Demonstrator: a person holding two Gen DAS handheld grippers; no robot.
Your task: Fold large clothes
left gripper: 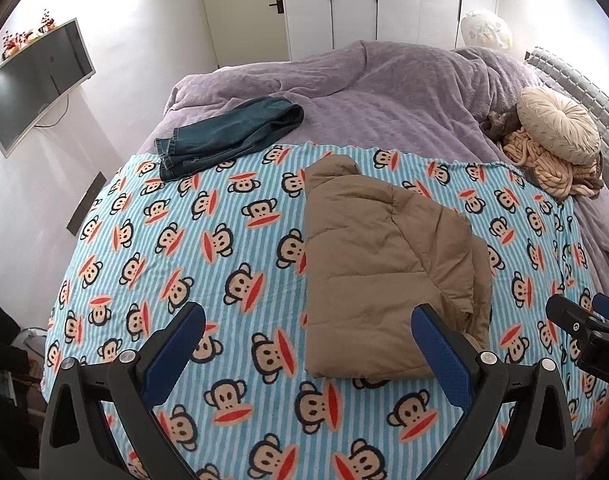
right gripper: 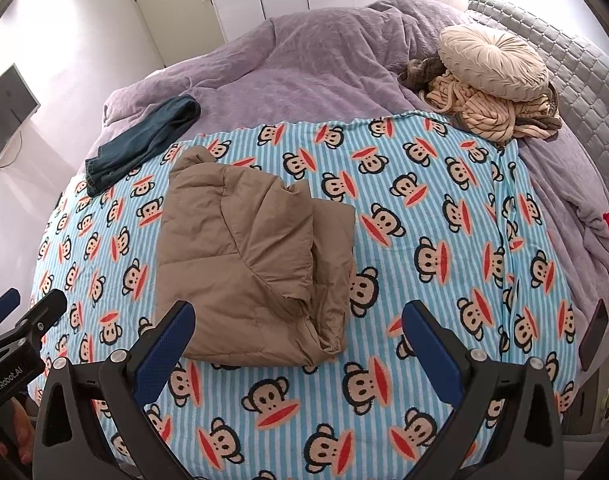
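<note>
Both tools sit at the bottom of my views, released and empty: the left tool (left gripper: 308,334) with its blue pads spread wide above the monkey-print blanket (left gripper: 152,264), the right tool (right gripper: 298,330) the same. Neither touches cloth. Just beyond the pads, mid-frame, the tan padded jacket (left gripper: 384,268) lies on the blanket, already folded into a compact, roughly rectangular bundle, its layered edges showing along the right side in the right wrist view. I'd judge that piece essentially done. Farther up and to the left, the dark jeans (left gripper: 228,136) lie bunched across the blanket's far edge and the purple duvet (left gripper: 384,88); they look only loosely folded, so they may be what's left.
</note>
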